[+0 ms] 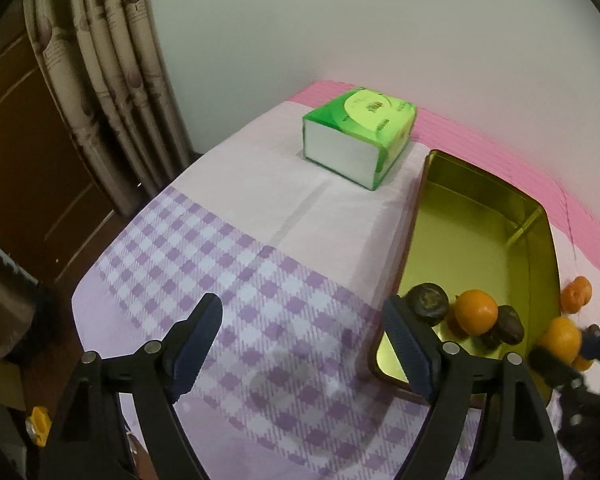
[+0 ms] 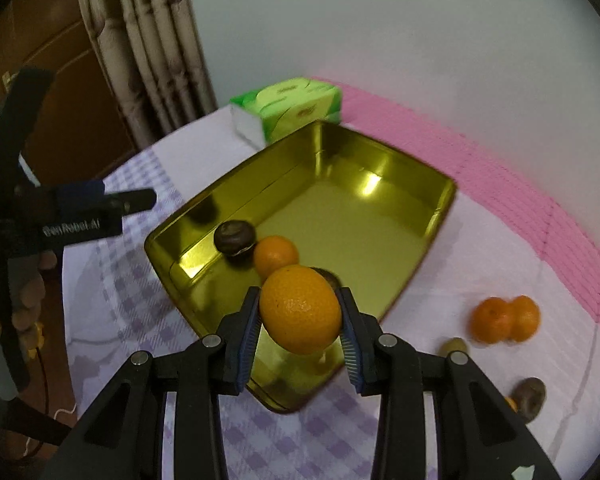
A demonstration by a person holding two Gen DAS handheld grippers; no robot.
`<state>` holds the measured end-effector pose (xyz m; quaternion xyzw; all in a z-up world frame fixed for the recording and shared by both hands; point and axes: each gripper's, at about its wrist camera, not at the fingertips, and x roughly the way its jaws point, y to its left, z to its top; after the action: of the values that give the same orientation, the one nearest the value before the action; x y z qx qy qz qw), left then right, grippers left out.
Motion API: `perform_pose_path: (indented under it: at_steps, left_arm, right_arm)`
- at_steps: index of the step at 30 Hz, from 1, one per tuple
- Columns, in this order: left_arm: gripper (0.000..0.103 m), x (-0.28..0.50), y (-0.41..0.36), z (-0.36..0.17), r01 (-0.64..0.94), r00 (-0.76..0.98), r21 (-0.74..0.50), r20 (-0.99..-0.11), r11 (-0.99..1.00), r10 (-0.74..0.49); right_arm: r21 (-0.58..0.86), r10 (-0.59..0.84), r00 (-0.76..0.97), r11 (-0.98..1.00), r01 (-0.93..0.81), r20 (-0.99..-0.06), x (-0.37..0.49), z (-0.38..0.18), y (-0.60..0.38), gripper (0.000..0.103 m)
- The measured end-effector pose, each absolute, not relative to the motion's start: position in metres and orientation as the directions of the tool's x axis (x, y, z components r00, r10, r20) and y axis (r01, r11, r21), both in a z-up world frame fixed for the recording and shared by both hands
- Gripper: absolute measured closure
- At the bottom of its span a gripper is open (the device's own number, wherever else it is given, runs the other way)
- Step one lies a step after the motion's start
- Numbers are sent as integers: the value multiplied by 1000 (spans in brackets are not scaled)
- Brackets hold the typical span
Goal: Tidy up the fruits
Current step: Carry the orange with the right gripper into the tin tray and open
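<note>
The table [image 1: 260, 216] is covered by a cloth that is checked in purple and white at the near end, plain pale in the middle and pink along the far edge by the wall; a folded curtain [image 1: 112, 92] and a brown door [image 1: 28, 152] are seen beyond its left side. A gold metal tray [image 2: 236, 184] is set on the cloth with a green tissue pack [image 2: 296, 108] just behind its far corner, apart from it. Inside the tray, near its front end, a dark round fruit [image 2: 234, 237] is seen touching an orange [image 2: 275, 254]; a second dark fruit [image 1: 510, 322] is partly hidden behind the held orange in the right wrist view. The right tool [image 2: 300, 316] is pinched on a larger orange [image 2: 300, 308] (held clear above the tray's near end), blue pads pressed on both its sides. Outside the tray, on the pale cloth to the right, two oranges [image 2: 504, 319] are seen touching each other; nearer the edge lie a small yellowish item [image 2: 454, 346] and a brownish round one [image 2: 532, 394], both too blurred to be named with certainty. The left tool [image 1: 304, 344] is held over the checked cloth beside the tray's left wall, its jaws spread wide with nothing between them.
</note>
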<state>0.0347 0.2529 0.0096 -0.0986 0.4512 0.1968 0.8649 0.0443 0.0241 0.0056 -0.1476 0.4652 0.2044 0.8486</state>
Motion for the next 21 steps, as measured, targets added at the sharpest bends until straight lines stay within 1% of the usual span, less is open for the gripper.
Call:
perform_pose_path:
  at_steps: [8,21]
  left_arm:
    - [20,36,256,7,-434,508,-14,-830,901,232]
    - [20,38,253,3,-420,499,-20,-840,907,213]
  right_arm:
    - [-77,163,441,875,-478,-883,52,-22,31,68]
    - [-70,165,441,880,-470,-882,55,-28,36,68]
